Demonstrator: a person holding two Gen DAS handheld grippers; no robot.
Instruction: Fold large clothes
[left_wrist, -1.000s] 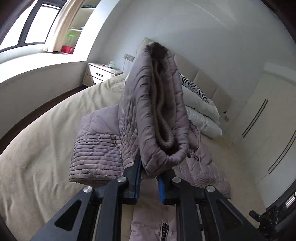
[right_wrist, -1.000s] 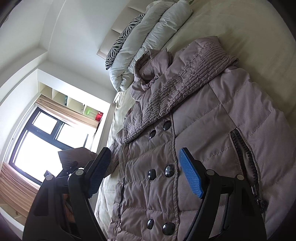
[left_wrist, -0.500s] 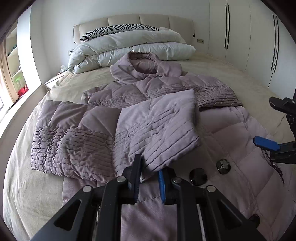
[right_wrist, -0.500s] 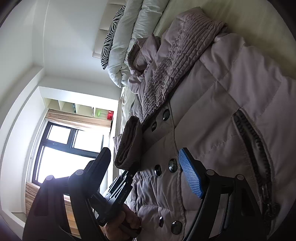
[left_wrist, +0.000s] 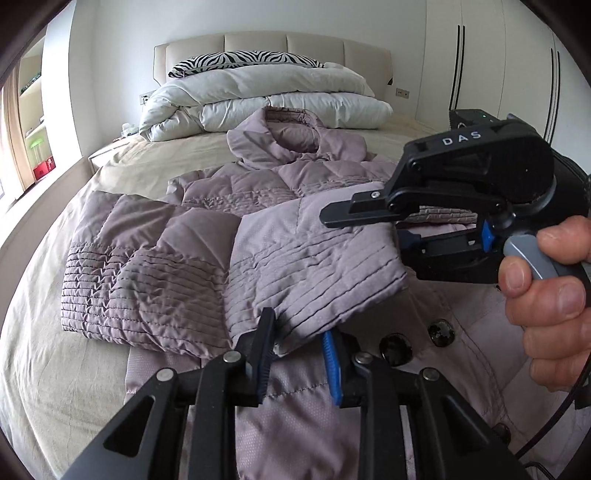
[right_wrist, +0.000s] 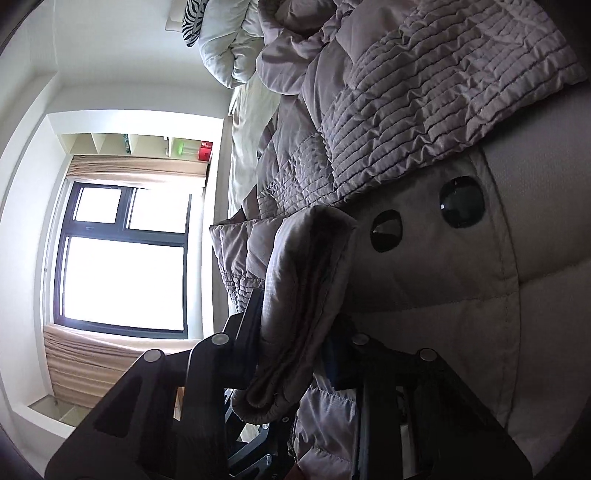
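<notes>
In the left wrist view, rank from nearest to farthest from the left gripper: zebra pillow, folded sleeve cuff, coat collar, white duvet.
From the left gripper:
1. Folded sleeve cuff, right at the fingertips, between the open jaws.
2. Coat collar, mid-bed, straight ahead.
3. White duvet, piled behind the collar.
4. Zebra pillow, on top, against the headboard.

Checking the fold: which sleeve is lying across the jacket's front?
The sleeve between the left gripper fingers; the other sleeve lies spread out on the bed.
</notes>
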